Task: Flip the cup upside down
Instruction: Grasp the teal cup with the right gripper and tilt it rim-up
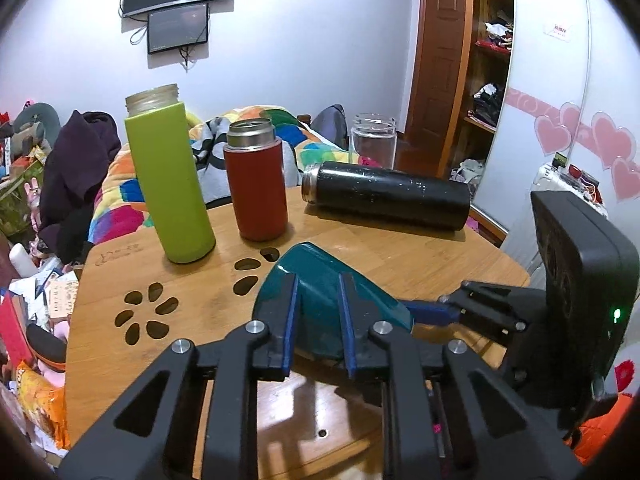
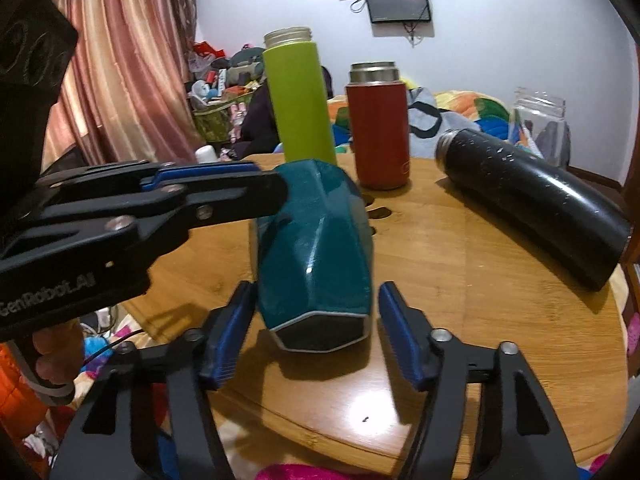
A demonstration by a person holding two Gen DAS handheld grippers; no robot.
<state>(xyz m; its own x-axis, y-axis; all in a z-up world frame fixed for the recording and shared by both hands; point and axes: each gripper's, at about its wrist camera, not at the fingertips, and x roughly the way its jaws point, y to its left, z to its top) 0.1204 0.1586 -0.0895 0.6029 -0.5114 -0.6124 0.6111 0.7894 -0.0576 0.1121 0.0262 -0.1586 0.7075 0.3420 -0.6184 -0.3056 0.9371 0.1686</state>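
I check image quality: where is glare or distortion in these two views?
Right wrist view: bright glare on the wooden table, black flask looks bent by the fisheye. Left wrist view: door frame curves, small highlight on the teal cup.

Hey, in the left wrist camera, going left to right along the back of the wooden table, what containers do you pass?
Green bottle, standing upright → red flask, upright → clear glass jar, upright at the far edge → black flask, lying on its side with its open mouth pointing left.
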